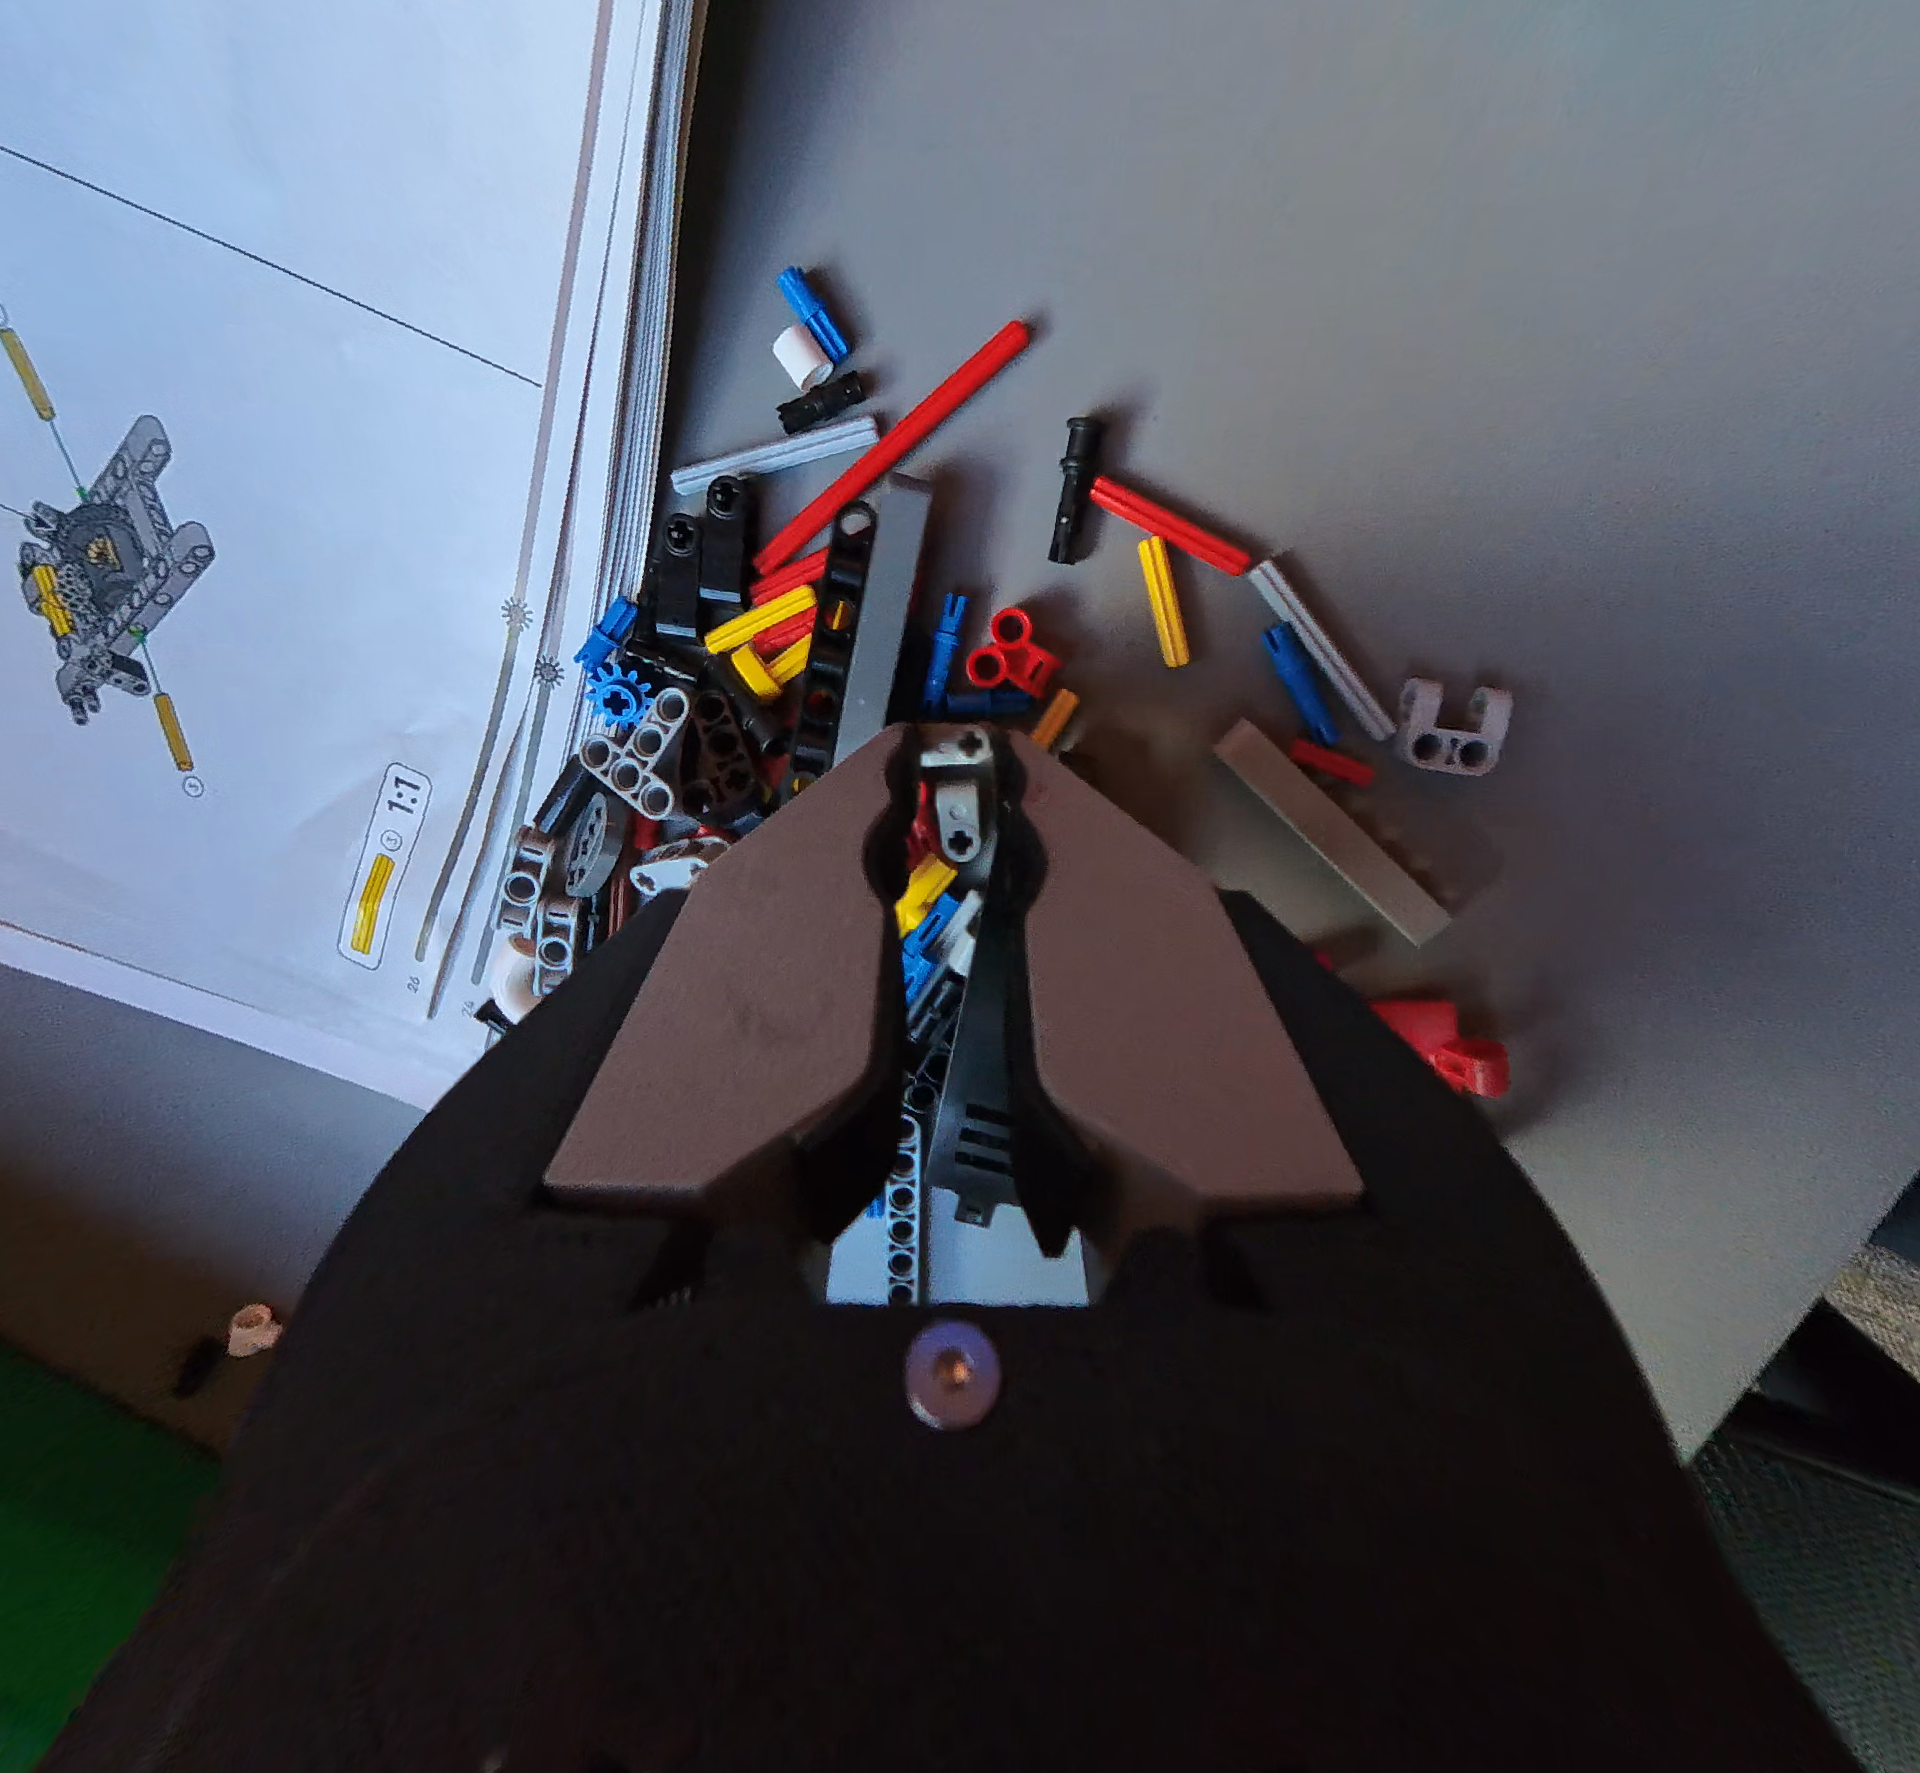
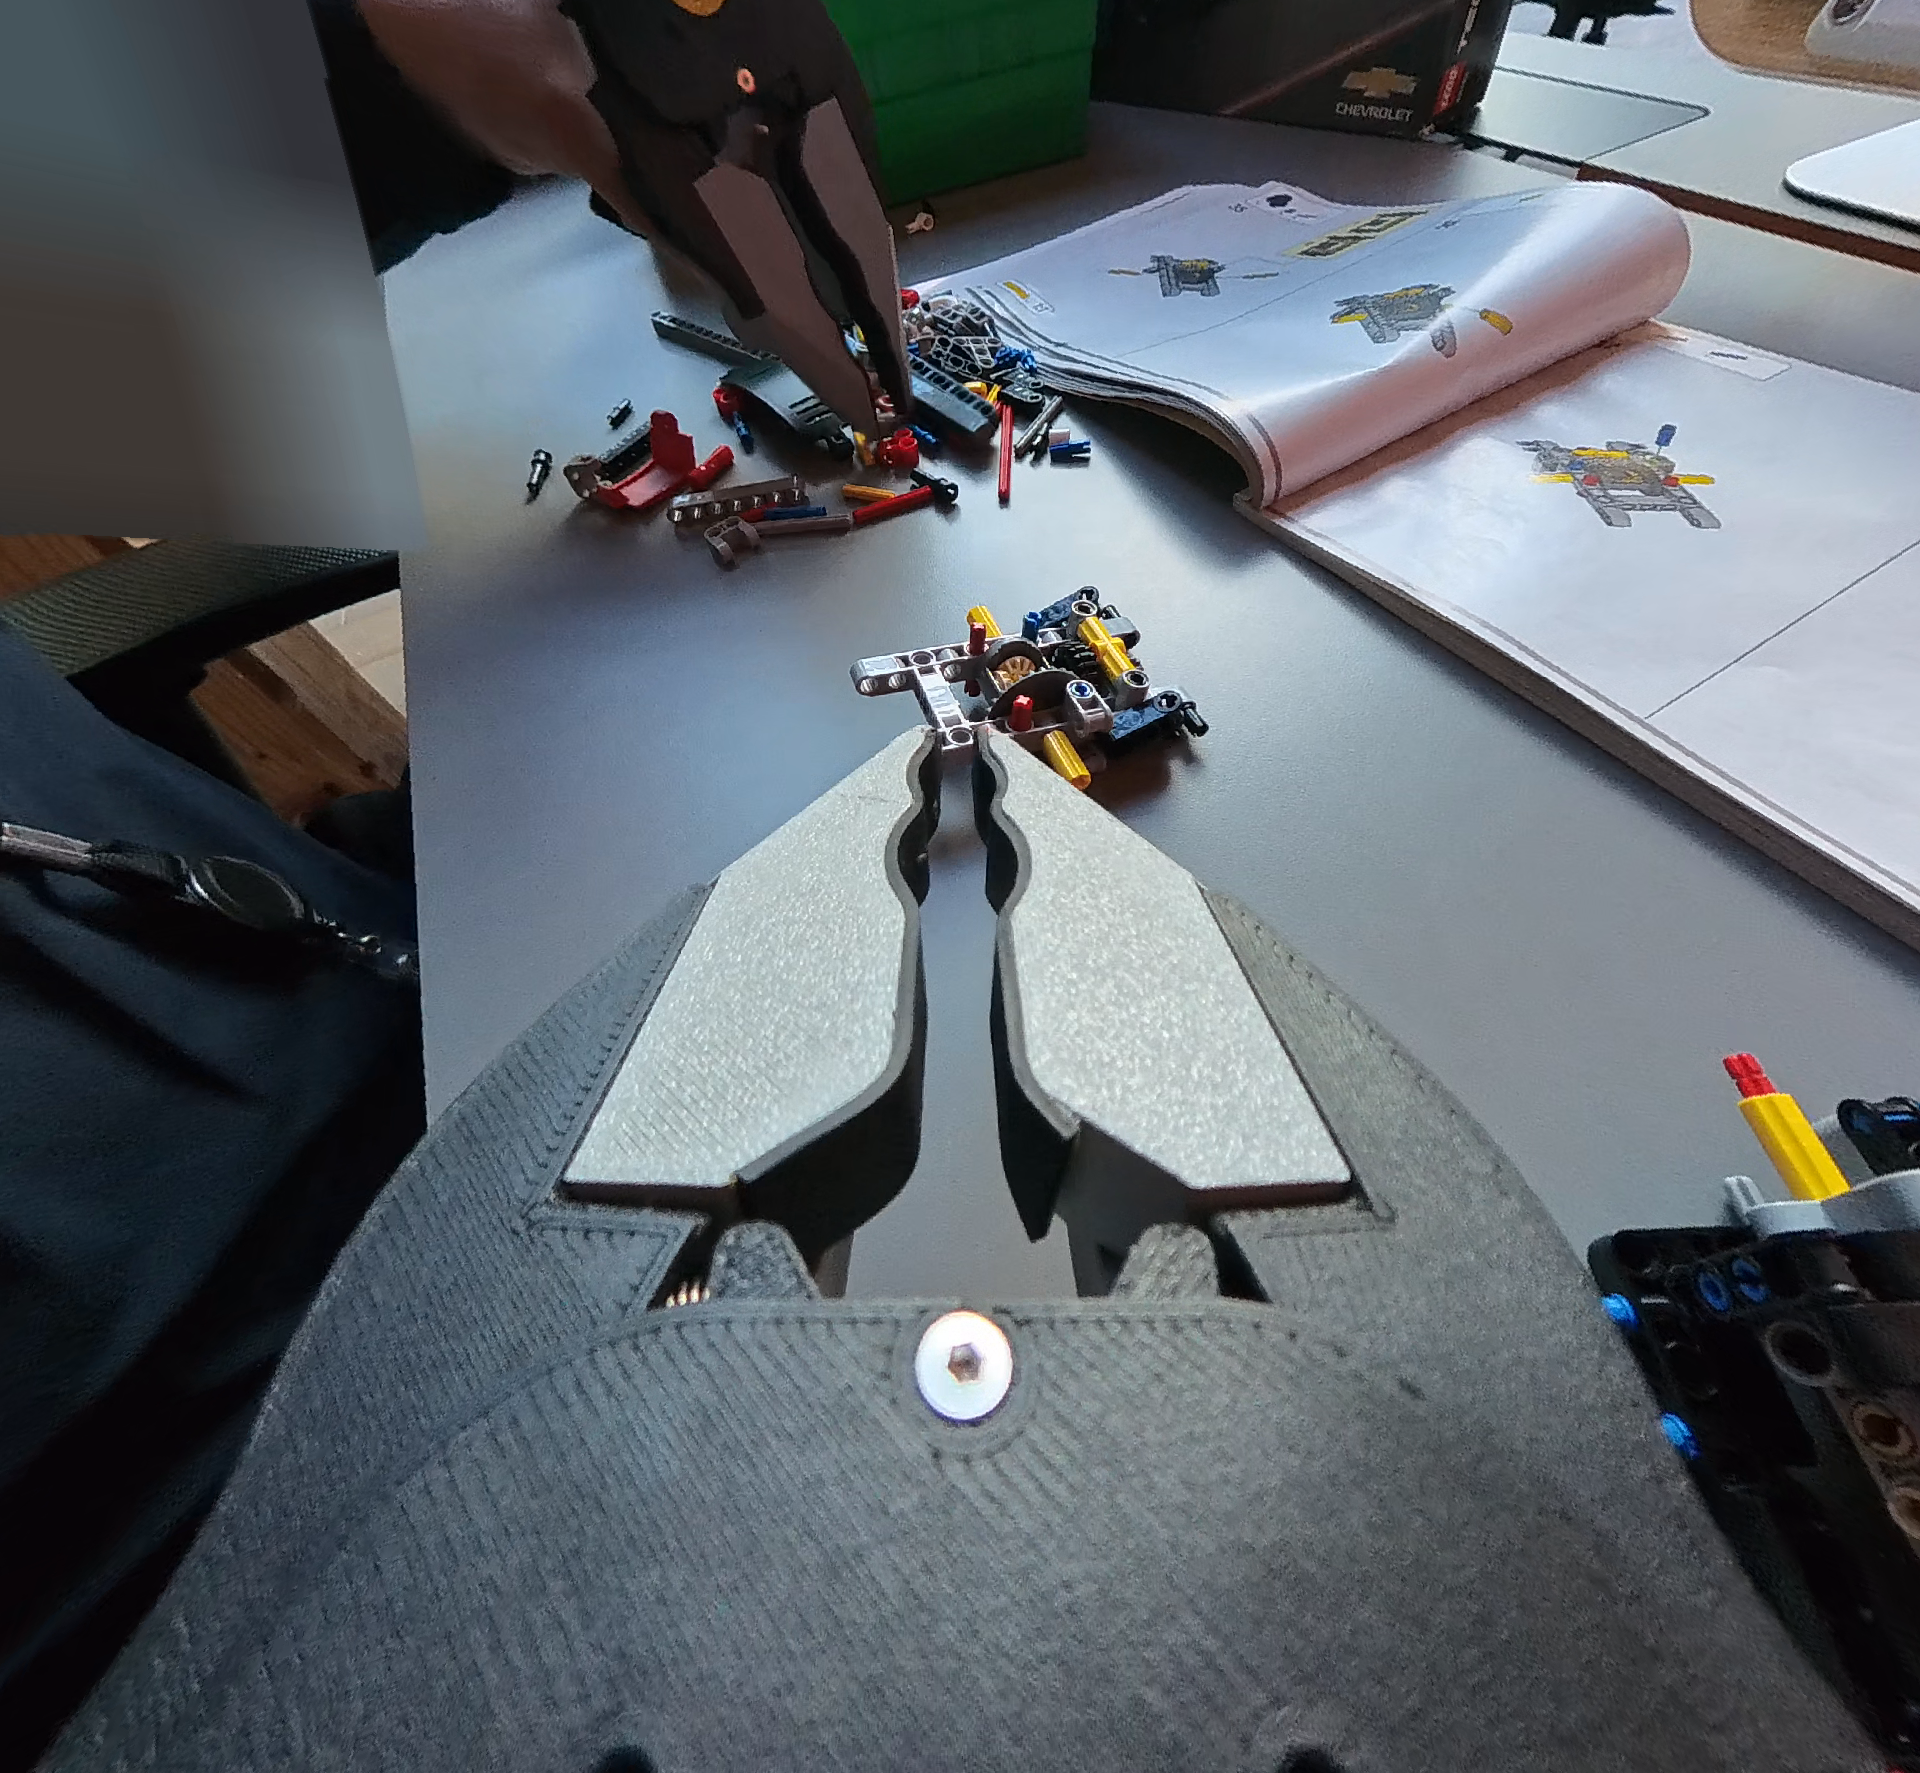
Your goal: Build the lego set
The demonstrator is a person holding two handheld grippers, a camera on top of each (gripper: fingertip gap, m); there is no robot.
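The left tool (image 1: 958, 744) is nearly closed on a small light-grey plastic connector (image 1: 961, 793), whose long axis runs along the fingers. The right tool (image 2: 951, 738) clamps the grey beam end (image 2: 954, 734) of a small part-built brick assembly (image 2: 1049, 679) directly ahead on the worktop (image 2: 623, 736).

Bare table (image 2: 623, 788) beside assembly (image 2: 1039, 684)
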